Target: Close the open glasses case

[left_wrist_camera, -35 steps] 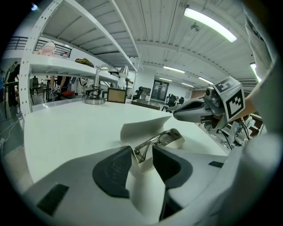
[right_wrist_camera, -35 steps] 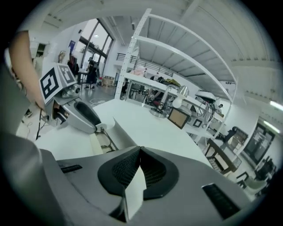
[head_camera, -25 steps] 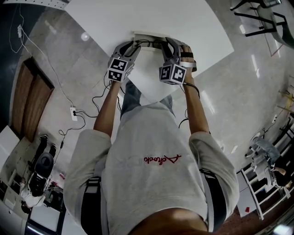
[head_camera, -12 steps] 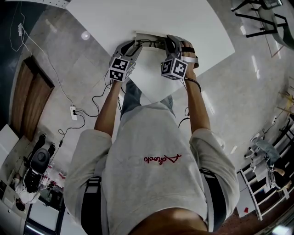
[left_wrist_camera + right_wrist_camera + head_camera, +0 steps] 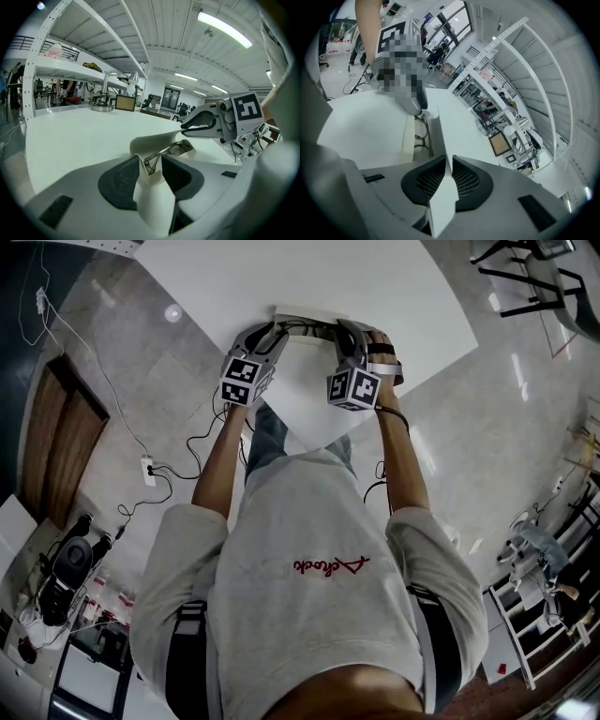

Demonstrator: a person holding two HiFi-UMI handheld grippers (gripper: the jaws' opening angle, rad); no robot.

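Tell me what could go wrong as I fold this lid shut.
1. The glasses lie right by the left hand-held gripper clamping the glasses case; the closing lid could pinch them.
2. The right hand-held gripper, whose jaws have just been closing, pinches only the thin lid's edge; it may slip out.

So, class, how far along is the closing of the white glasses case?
Done: the left gripper clamps one end of the white glasses case, with metal-framed glasses lying inside. In hand: the right gripper, whose jaws have just been closing, pinches the thin white lid panel. Left: the case is open, so the lid must be folded over and shut.
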